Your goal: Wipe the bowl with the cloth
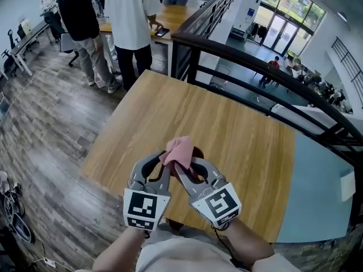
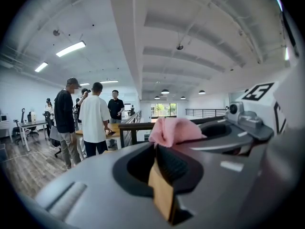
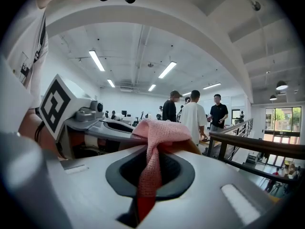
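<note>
Both grippers are held up close together above the wooden table (image 1: 227,123). My right gripper (image 1: 180,170) is shut on a pink cloth (image 1: 180,149), which bunches out above its tips (image 3: 159,130) and hangs down between the jaws. My left gripper (image 1: 165,166) is shut on the thin tan edge of the bowl (image 2: 161,194). A dark reddish part of the bowl (image 1: 197,153) shows between the two grippers, just under the cloth; most of it is hidden. In the left gripper view the cloth (image 2: 174,130) sits right past the jaw tips.
A black railing (image 1: 255,61) runs along the table's far side, with a drop to a lower floor beyond. Several people (image 1: 127,16) stand at another table at the back left. A pale blue surface (image 1: 317,197) adjoins the table at the right.
</note>
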The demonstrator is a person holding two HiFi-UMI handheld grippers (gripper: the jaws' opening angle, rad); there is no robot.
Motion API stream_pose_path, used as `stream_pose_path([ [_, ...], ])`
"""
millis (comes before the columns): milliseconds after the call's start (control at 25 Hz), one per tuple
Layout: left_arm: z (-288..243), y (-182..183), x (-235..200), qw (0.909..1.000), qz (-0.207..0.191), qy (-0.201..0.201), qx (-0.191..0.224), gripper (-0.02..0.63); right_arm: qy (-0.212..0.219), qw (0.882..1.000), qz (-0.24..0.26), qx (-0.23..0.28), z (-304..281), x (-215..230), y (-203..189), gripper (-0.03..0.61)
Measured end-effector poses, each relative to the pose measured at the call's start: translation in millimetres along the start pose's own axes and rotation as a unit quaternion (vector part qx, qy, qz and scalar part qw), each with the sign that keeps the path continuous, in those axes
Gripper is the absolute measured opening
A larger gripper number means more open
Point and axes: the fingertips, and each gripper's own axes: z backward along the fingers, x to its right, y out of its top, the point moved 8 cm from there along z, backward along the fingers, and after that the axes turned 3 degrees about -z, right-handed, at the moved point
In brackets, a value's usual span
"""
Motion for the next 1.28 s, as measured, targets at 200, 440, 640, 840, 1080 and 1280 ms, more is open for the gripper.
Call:
stream_pose_path([
  [200, 14, 11, 24, 0.9984, -0.044, 0.028, 0.023, 0.018, -0.011, 0.999, 0.028, -0.015, 15, -6, 8, 0.014],
  [440, 21, 18, 34, 0.9980, -0.050, 0.019, 0.035, 0.017, -0.021, 0.998, 0.050, -0.025, 27, -7, 18, 0.014],
  [640, 27, 23, 34, 0.9968, -0.045, 0.036, 0.056, 0.014, -0.041, 0.997, 0.067, 0.000, 30, -9, 31, 0.014],
  [840, 29, 27, 38, 0.9969, -0.046, 0.028, 0.058, 0.015, -0.076, 0.993, 0.088, -0.009, 32, -6, 33, 0.014],
  [1080, 33, 26, 43, 0.9971, -0.038, 0.024, 0.060, 0.015, -0.115, 0.985, 0.126, -0.021, 38, -8, 35, 0.015],
  [1280, 36, 26, 44, 0.9968, -0.042, 0.028, 0.062, 0.014, -0.123, 0.983, 0.130, -0.026, 40, -14, 36, 0.015],
])
